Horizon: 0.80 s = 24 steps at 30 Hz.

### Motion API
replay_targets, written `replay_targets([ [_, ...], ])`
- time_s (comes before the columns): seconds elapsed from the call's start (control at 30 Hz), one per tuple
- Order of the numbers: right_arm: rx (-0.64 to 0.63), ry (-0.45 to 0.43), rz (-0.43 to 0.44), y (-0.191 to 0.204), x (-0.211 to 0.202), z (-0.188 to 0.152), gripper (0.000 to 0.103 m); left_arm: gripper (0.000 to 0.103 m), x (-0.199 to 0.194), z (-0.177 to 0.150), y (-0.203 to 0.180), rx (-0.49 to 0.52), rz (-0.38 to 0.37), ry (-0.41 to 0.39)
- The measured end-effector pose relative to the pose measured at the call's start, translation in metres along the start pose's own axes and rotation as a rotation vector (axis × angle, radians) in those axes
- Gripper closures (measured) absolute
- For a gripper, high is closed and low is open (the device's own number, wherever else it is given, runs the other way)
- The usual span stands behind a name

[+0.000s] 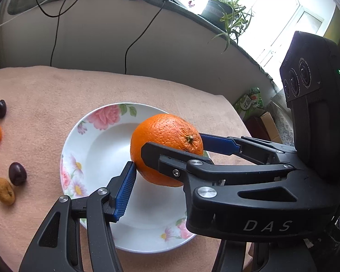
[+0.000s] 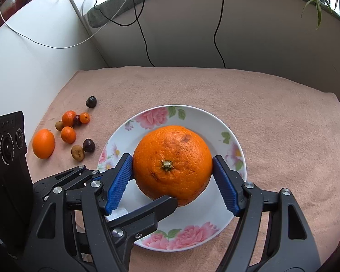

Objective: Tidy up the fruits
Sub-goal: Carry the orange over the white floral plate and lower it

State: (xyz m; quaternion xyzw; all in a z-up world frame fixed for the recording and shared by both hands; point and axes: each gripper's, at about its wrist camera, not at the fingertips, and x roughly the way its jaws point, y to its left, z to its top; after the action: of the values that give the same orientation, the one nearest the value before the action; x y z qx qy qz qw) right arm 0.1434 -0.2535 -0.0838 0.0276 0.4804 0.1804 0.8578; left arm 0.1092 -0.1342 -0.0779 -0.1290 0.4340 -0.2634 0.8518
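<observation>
1. Your right gripper (image 2: 172,170) is clamped on the big orange (image 2: 172,165). In the right wrist view, its two blue pads (image 2: 225,188) press on the fruit's left and right sides at mid-frame, and the stem end faces the camera.
2. Your left gripper (image 1: 170,176) also has hold of the orange, lower down. In the left wrist view, the tip of its blue pad (image 1: 124,192) sits against the fruit's lower left. Its other finger is hidden there behind the right gripper's body. In the right wrist view that black finger (image 2: 151,208) comes in from the lower left and its tip meets the orange's near underside.
3. The orange is over the middle of the flowered plate (image 2: 206,117), at frame centre. You cannot tell whether it touches the plate.
4. The plate lies on the peach cloth (image 2: 272,124).
5. The loose fruit (image 2: 68,134) lies on the cloth at the left of the frame, apart from the plate. It includes a medium orange (image 2: 43,144), small orange fruits, dark cherries (image 2: 88,145) and brownish pieces (image 2: 77,152).
</observation>
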Motion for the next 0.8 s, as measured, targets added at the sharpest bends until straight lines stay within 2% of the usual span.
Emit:
replay_targets([
  [0.43,0.013,0.020,-0.020,-0.006,0.013,0.000,0.028,0.047,0.016,0.001,0.000,0.008,0.023,0.030],
  [0.8,0.004,0.012,-0.050,-0.003,0.012,0.000,0.028,0.047,0.016,0.004,-0.009,0.059,0.042,0.019],
])
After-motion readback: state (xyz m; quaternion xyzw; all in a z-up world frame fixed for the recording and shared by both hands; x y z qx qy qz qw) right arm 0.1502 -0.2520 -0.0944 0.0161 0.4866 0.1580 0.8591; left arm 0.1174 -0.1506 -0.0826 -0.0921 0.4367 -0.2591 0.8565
